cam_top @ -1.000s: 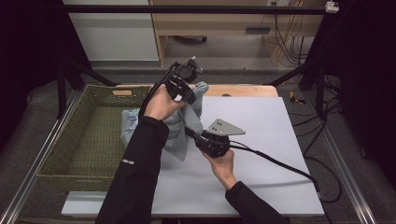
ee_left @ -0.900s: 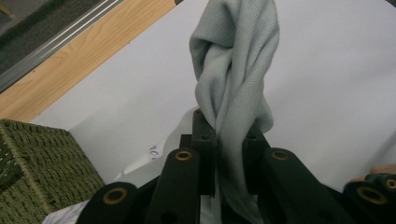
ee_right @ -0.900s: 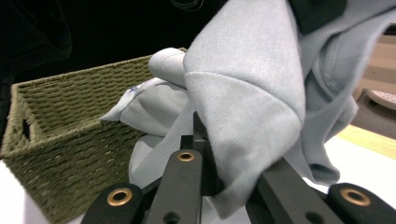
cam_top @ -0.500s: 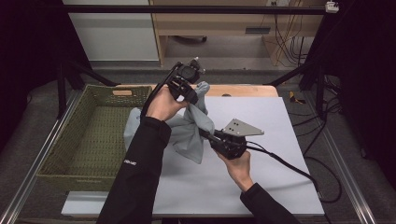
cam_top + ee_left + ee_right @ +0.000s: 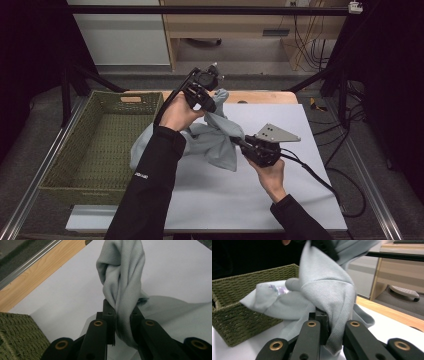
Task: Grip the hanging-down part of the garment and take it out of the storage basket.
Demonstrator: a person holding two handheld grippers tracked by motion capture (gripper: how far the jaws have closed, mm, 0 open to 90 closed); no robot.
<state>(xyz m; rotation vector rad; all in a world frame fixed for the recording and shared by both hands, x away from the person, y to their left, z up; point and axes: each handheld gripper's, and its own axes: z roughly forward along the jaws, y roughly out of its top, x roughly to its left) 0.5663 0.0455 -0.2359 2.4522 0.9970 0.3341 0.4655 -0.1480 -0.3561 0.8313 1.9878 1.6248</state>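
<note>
A pale grey-blue cloth (image 5: 210, 137) hangs above the white table (image 5: 280, 200), stretched between my two grippers. My left gripper (image 5: 214, 104), raised at the back, is shut on a bunched fold of the cloth (image 5: 122, 290). Lower and to the right, my right gripper (image 5: 236, 141) is shut on another part of the cloth (image 5: 324, 290), which drapes over its jaws. One end of the cloth trails over the near rim of the green woven basket (image 5: 90, 150). A small printed patch (image 5: 277, 289) shows on the cloth in the right gripper view.
The basket (image 5: 234, 315) stands at the table's left side and has a handle slot in its far wall. A wooden table edge (image 5: 260, 96) runs along the back. Black frame legs and cables lie around the table; a cable (image 5: 320, 180) trails from my right gripper.
My right gripper has moved right and slightly toward the back, pulling the cloth out from the basket side. The left gripper has stayed raised, holding its fold.
</note>
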